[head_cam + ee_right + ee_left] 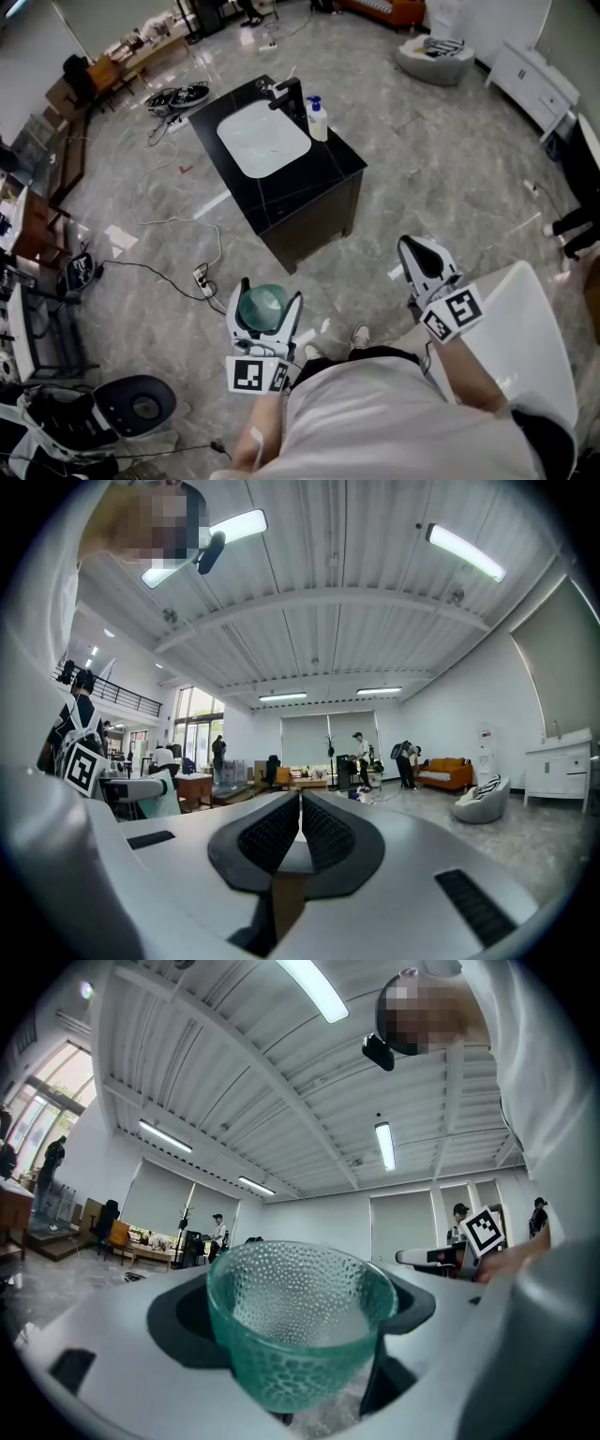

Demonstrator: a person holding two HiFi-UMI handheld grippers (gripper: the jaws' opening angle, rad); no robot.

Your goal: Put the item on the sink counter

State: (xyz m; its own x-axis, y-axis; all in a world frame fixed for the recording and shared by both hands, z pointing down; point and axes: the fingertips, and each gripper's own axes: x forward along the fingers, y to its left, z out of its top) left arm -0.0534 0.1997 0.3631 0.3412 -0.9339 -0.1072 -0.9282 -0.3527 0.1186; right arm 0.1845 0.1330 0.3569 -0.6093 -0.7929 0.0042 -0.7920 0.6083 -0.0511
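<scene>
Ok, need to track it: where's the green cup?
The green cup sits lower left in the head view, in the left gripper, short of the black sink counter.

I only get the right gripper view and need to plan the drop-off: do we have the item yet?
Observer: Yes, the left tongs grip a green dimpled glass cup, upright.
Operator: Where is the sink counter?
Observer: The head view shows the black sink counter ahead across the floor; the cup is not over it.
Operator: Anything on it?
Observer: A white bottle with a blue top beside the black faucet.
</scene>
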